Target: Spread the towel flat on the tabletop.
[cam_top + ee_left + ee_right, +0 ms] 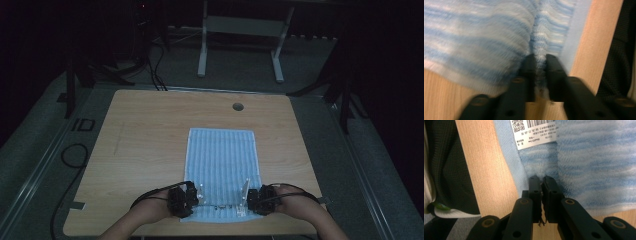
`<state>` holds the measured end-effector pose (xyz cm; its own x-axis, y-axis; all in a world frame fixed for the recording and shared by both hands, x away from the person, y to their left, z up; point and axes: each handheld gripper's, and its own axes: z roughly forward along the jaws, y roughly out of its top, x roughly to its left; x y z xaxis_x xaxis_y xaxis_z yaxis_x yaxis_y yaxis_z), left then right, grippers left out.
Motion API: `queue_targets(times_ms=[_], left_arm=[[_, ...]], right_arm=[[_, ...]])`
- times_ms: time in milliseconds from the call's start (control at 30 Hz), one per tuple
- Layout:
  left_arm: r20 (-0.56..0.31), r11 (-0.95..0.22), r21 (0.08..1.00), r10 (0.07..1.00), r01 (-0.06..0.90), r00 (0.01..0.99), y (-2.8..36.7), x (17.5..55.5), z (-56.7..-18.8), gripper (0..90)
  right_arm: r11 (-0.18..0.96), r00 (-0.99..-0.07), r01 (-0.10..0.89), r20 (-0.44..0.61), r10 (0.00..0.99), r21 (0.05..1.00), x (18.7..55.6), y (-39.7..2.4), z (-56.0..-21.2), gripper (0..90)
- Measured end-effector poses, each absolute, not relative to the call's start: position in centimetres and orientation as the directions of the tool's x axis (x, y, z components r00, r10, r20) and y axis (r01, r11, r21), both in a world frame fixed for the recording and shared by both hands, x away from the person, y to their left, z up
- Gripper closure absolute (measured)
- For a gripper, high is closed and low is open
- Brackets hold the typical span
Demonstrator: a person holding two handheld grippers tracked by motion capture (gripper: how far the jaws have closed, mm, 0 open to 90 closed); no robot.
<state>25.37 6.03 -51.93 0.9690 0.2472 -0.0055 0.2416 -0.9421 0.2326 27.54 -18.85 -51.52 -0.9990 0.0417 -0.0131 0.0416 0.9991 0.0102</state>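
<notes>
Notably, right gripper view alone reveals the towel [584, 157] carrying a barcode label [535, 131]

One blue-and-white striped towel [221, 167] lies on one wooden table [145, 150]. Two claws work at its near edge: the left claw [198, 196] and the right claw [246, 196]. One white barcode label [535, 131] is on the towel.

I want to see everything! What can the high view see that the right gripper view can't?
The high view alone takes in the whole light wooden table and both the left gripper and the right gripper at the cloth's near corners. The right gripper view alone shows a white paper label with barcode. Both share the blue and white striped towel, pinched in the right gripper's shut jaws.
</notes>
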Motion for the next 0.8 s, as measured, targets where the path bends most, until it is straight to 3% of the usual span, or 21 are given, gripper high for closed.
queue_targets(times_ms=[233,400,533,633,800], left_arm=[[-0.047,-0.914,0.307,0.263,0.264,0.964,6.9,24.0,-49.0,86.5],[-0.125,-0.922,0.320,0.186,0.217,0.974,7.3,21.0,-47.2,85.7],[-0.175,-0.942,0.301,0.101,0.150,0.979,7.4,19.2,-47.1,70.3],[-0.127,-0.932,0.309,0.154,0.187,0.980,8.0,20.1,-46.8,63.9],[-0.058,-0.910,0.331,0.244,0.249,0.968,8.6,24.2,-46.9,58.8]], right_arm=[[0.992,-0.998,0.051,-0.033,0.055,0.117,26.7,-19.5,-47.7,86.4],[0.992,-1.000,-0.001,-0.014,0.001,0.125,23.5,-20.1,-45.0,86.3],[0.991,-0.993,-0.074,0.082,-0.084,0.113,20.4,-20.2,-45.3,77.4],[0.990,-0.998,-0.045,0.037,-0.050,0.137,20.7,-20.8,-44.4,76.2],[0.980,-0.997,0.039,-0.051,0.050,0.197,24.8,-21.7,-43.6,76.4]])
